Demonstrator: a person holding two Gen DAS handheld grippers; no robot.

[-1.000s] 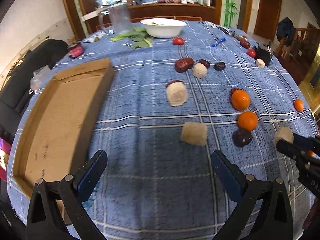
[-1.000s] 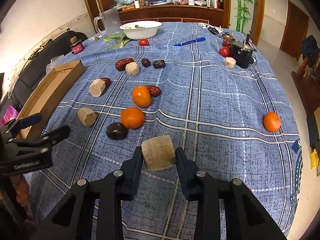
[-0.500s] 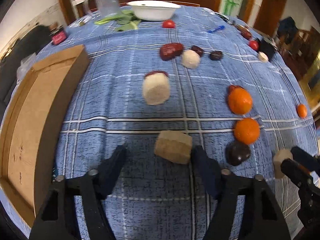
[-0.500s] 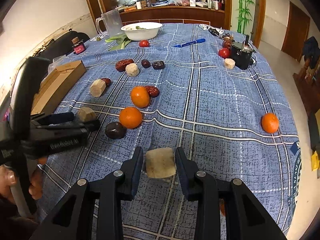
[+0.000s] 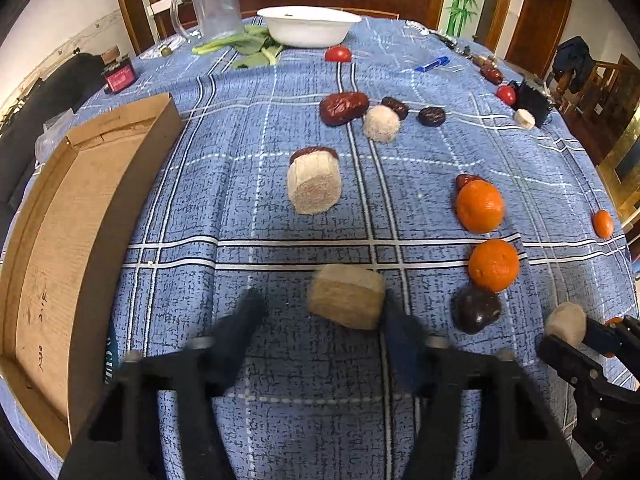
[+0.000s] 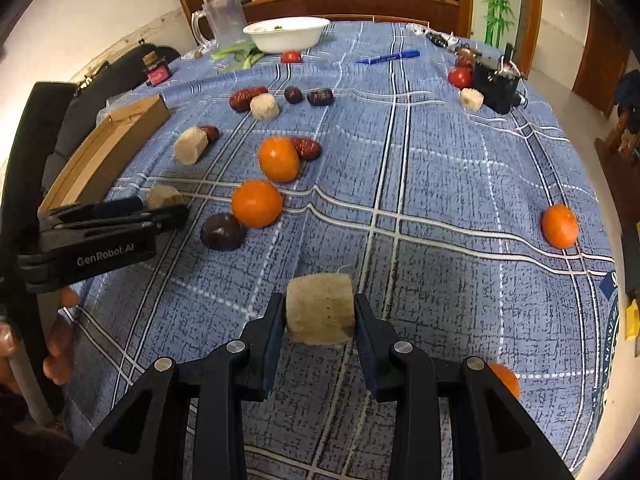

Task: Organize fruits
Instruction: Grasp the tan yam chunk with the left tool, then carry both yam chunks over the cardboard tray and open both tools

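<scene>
Near the table's (image 5: 280, 420) front edge, your left gripper (image 5: 324, 336) sits open around a tan chunk (image 5: 346, 302), touching only the right finger, so closing could shove it sideways. Your right gripper (image 6: 320, 320) stays clamped on another chunk (image 6: 320, 308).

Left gripper (image 5: 320, 316) agape, right gripper (image 6: 320, 316) clamped.

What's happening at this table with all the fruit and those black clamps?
A person holds a clamp-like gripper in each hand, sorting fruit. The right gripper grips a tan chunk just above the cloth. The left gripper is open around another tan chunk on the blue tablecloth. A cardboard box waits alongside.
</scene>
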